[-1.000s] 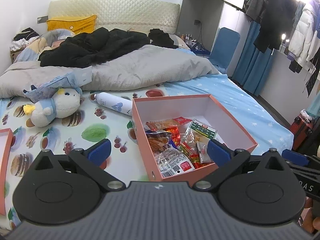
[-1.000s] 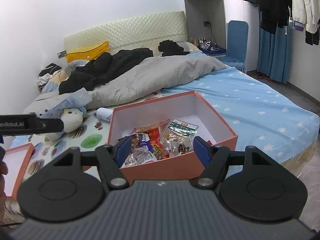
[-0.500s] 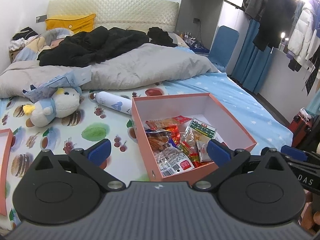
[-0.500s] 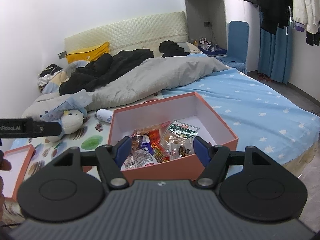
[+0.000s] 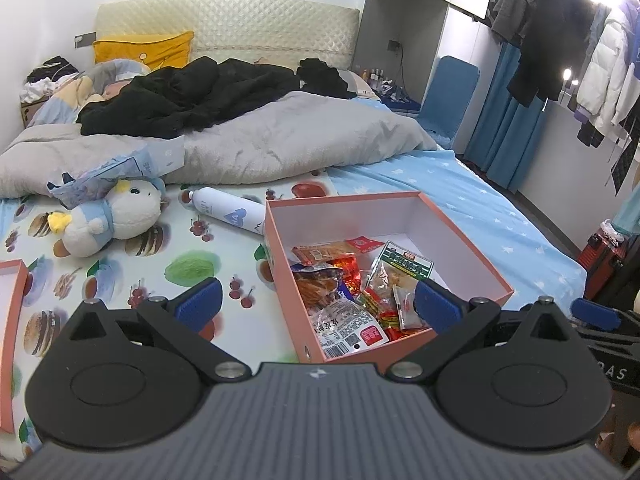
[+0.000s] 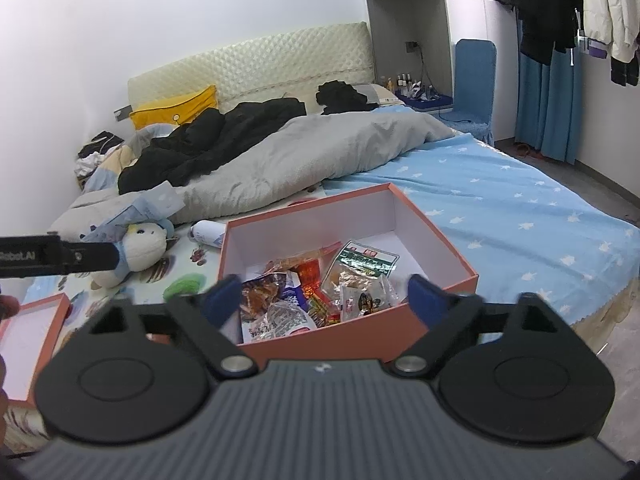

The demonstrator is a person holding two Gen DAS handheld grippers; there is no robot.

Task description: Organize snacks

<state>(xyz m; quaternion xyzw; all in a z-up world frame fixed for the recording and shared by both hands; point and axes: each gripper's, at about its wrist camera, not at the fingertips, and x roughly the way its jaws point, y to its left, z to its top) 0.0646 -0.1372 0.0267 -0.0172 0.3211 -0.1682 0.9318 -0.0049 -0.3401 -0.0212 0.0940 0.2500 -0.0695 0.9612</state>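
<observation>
- Bed (image 5: pixel 480 216): blue starred sheet on its right part, fruit-print cover on its left part; grey duvet (image 5: pixel 260 148) and black clothing (image 5: pixel 192 96) heaped toward the headboard.
- Orange box (image 6: pixel 360 338): open-topped, white inside, resting on the bed where the two covers meet; long axis runs from the near edge toward the headboard, slightly askew.
- Box lid (image 6: pixel 48 344): lies apart, at the left edge.
- Plush toy (image 5: pixel 116 220): on its side on the fruit print.
- White bottle (image 5: pixel 228 210): lying flat just beside the box's far left corner.
- Snack packets (image 5: pixel 352 300): jumbled in the near half of the box; the green-labelled one (image 6: pixel 362 262) lies farthest back.
- Left gripper (image 5: pixel 316 304): jaws wide apart, empty, above the box's near left corner.
- Right gripper (image 6: pixel 326 298): jaws have just been opening, now wide, nothing between them, over the box's near wall.
</observation>
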